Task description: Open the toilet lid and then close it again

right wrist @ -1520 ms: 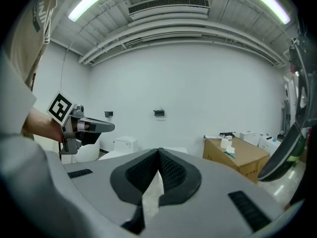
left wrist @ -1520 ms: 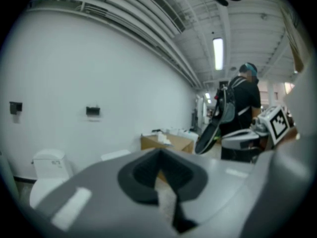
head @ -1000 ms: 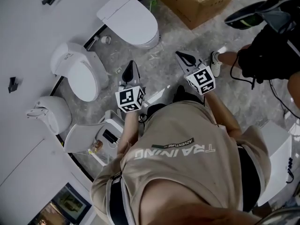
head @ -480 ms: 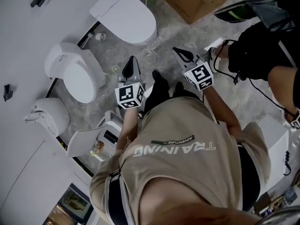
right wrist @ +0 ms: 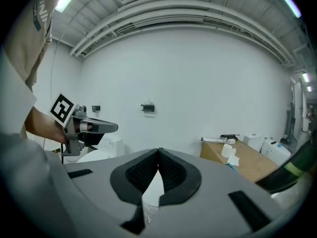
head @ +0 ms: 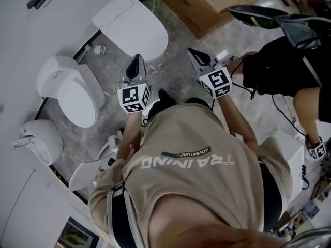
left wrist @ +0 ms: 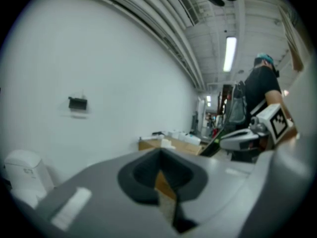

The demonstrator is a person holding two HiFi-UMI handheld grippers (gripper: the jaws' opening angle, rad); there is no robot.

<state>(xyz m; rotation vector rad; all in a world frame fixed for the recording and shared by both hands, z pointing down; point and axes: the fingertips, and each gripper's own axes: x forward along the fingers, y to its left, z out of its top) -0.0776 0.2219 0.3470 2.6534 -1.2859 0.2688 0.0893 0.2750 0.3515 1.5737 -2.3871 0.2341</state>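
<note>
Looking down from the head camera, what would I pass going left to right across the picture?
Small white fixture → white toilet with its lid down → left gripper → right gripper → person in black. The top toilet and the cardboard box overlap the grippers' span, so I left them out.

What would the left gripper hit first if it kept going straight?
Likely the cardboard box, showing past the shut jaws of the left gripper; it may pass over the white toilet, depth unclear.
</note>
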